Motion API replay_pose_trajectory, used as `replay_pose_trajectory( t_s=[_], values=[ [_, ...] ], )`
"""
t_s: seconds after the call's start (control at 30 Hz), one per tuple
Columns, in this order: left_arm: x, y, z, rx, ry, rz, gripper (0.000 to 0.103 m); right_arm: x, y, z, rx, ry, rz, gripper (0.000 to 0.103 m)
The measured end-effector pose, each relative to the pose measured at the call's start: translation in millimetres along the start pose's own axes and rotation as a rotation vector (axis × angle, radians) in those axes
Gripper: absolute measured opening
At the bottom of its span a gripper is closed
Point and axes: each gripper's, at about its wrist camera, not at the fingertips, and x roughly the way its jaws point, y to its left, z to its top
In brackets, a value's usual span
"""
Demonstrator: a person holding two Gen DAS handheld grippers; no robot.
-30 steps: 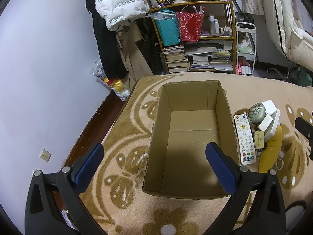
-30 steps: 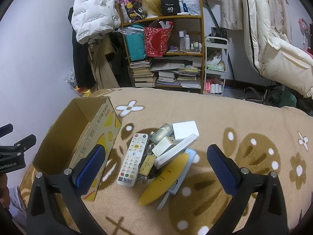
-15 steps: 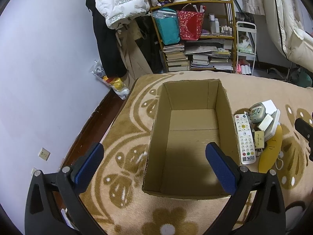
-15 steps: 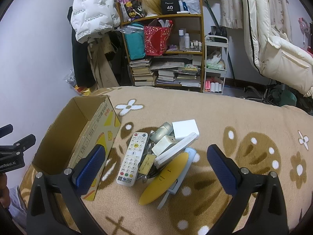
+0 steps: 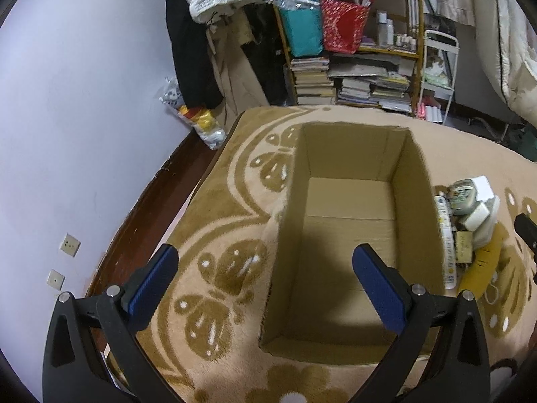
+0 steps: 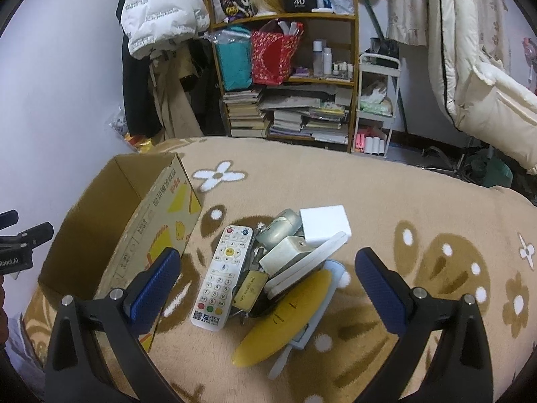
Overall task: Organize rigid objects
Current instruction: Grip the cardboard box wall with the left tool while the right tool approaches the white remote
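An empty cardboard box [image 5: 349, 235] [image 6: 110, 235] lies open on the tan flowered blanket. To its right is a pile of rigid items: a white remote [image 6: 223, 275] [image 5: 444, 235], a white cube box [image 6: 324, 225], a grey rounded device [image 6: 278, 230], a small brass tin [image 6: 250, 290] and a yellow oval piece [image 6: 285, 322]. My left gripper [image 5: 265, 285] hangs open above the box's near left corner, holding nothing. My right gripper [image 6: 268, 290] stands open over the pile, nothing between its fingers.
A wooden shelf [image 6: 288, 77] packed with books, bags and bottles stands beyond the bed, with a white cart [image 6: 377, 100] beside it. Jackets hang by the lilac wall [image 5: 84, 100]. The bed's left edge drops to a dark floor [image 5: 151, 208].
My left gripper has shifted a little to the left, so the box sits further right in its view. The right gripper and the pile have hardly moved.
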Motion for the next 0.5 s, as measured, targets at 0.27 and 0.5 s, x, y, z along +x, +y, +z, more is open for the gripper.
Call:
replay_pose_trajectory(
  t_s=[0.27, 0.5],
  values=[
    [43, 3, 0, -0.015, 0.092, 0.033, 0.103, 33, 2, 2, -0.017, 0.047, 0.009, 0.103],
    [64, 1, -5, -0.015, 0.141, 0.057, 0.103, 55, -9, -1, 0.019, 0.1, 0.013, 0.103]
  ],
)
